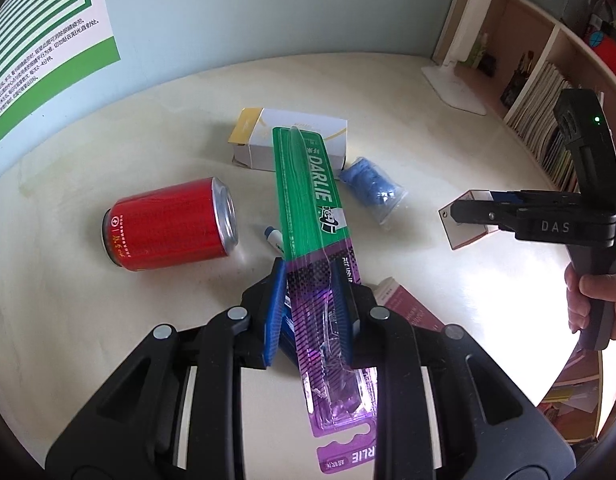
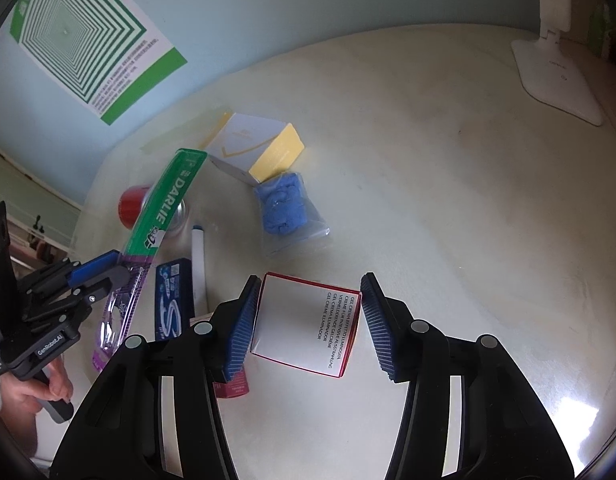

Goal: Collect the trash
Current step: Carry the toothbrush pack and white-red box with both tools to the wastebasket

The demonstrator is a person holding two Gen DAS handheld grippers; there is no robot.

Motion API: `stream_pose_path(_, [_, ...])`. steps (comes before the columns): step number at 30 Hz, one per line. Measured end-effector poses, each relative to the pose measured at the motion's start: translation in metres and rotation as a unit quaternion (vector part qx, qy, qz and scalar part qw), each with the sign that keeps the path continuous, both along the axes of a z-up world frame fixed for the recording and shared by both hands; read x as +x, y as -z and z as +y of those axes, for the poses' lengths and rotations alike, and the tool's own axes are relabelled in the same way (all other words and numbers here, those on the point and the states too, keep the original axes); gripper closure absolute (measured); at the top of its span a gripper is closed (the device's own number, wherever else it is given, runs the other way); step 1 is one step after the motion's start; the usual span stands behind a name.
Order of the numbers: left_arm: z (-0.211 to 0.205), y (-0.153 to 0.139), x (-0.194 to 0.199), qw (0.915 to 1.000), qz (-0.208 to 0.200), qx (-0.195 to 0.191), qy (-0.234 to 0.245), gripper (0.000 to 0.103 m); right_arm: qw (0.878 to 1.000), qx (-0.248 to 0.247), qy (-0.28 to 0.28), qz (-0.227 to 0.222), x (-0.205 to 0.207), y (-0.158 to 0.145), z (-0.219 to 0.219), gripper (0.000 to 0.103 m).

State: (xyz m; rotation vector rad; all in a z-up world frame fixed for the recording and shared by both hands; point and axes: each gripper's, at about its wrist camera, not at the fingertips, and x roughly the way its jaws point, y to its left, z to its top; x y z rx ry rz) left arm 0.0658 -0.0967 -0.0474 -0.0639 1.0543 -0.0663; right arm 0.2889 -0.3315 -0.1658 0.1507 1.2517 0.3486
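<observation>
My left gripper [image 1: 313,280] is shut on a long green and purple Darlie toothbrush pack [image 1: 308,200] and holds it tilted above the table; the pack also shows in the right wrist view [image 2: 164,208]. My right gripper [image 2: 308,300] is shut on a white box with a red edge [image 2: 308,324], seen from the left wrist too [image 1: 465,220]. A red can [image 1: 168,226] lies on its side. A white and yellow box [image 1: 292,136], a bag of blue material [image 1: 371,188], a white pen [image 2: 199,268] and a blue gum pack [image 2: 174,300] lie on the table.
The cream table [image 2: 447,200] carries a white lamp base [image 2: 555,80] at the far right. A dark red booklet [image 1: 407,308] lies under my left gripper. A shelf with books [image 1: 547,120] stands on the right. A green poster [image 2: 92,44] hangs on the blue wall.
</observation>
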Motion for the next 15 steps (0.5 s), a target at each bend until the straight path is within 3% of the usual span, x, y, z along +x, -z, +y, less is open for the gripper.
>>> stream_pose_path(6, [-0.009,-0.007,-0.006,0.9999,-0.007,0.003,0.011,0.082,1.0,0.005,0.021,-0.013,-0.013,-0.013,-0.012,0.051])
stream_pose_path(15, [-0.043,-0.009,-0.009,0.9969,-0.006,-0.003,0.078,0.082,0.996,0.006,0.092,-0.02,-0.056,-0.027,-0.047,0.051])
